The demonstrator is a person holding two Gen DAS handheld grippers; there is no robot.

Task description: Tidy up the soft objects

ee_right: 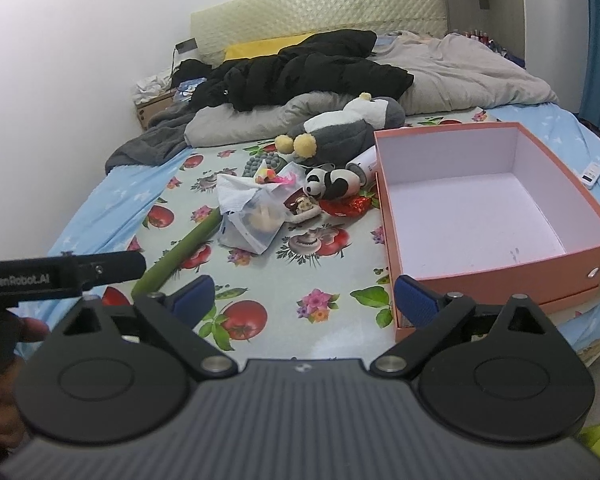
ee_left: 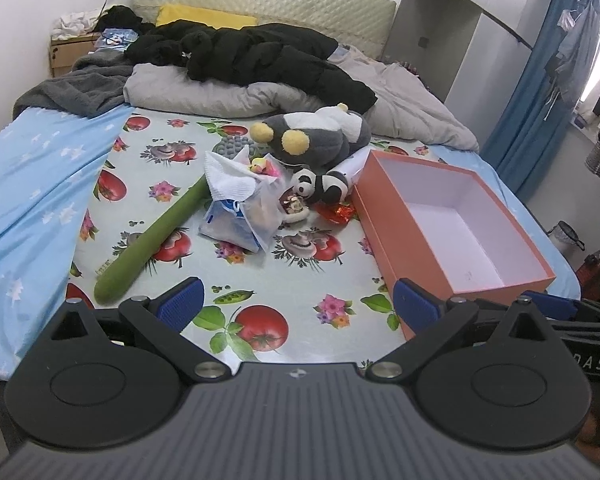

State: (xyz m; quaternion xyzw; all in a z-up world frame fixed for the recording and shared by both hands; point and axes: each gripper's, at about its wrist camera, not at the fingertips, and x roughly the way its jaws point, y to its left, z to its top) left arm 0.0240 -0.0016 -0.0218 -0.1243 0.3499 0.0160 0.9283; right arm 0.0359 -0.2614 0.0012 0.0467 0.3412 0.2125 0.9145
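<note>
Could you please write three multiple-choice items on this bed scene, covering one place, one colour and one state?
1. Where does the small panda plush lie?
A. inside the box
B. on the fruit-print sheet left of the box
C. on the yellow pillow

2. What colour is the cardboard box outside?
A. orange
B. green
C. black

3. What does the box hold?
A. the long green tube
B. nothing
C. the grey penguin plush

Answers: 1 B, it lies beside the box's left wall; 2 A, its outer walls are orange; 3 B, only its bare white floor shows.
</note>
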